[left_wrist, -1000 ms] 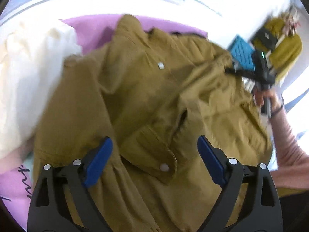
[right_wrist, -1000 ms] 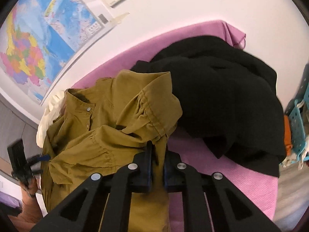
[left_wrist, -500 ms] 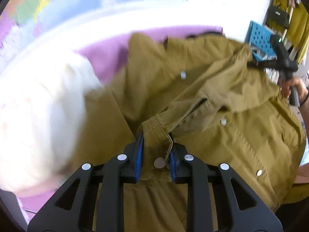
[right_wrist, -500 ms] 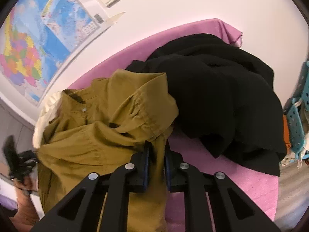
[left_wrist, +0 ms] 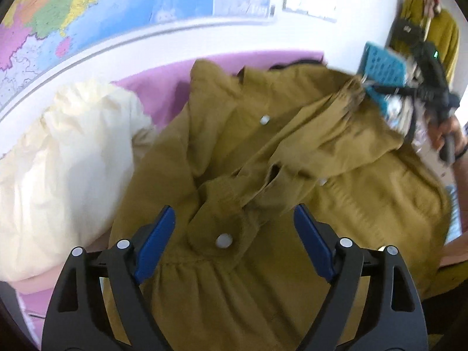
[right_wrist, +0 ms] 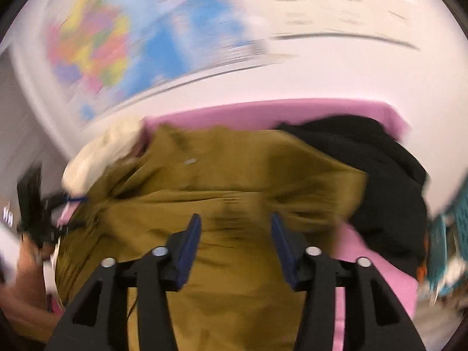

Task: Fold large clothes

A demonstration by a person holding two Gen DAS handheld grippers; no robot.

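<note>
The big brown shirt (left_wrist: 292,152) covers most of the pink surface (left_wrist: 163,93), so there is little bare room in the middle. A puffy cream cloth (left_wrist: 64,169) blocks the left side and a black heap (right_wrist: 380,181) blocks the right. A small bare pink patch shows in front of the black heap, and the wall with the map (left_wrist: 117,8) stands close behind.

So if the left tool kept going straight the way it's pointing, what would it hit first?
Most likely the buttoned cuff of the olive shirt, lying just ahead between the open left tool; depth is hard to judge.
</note>
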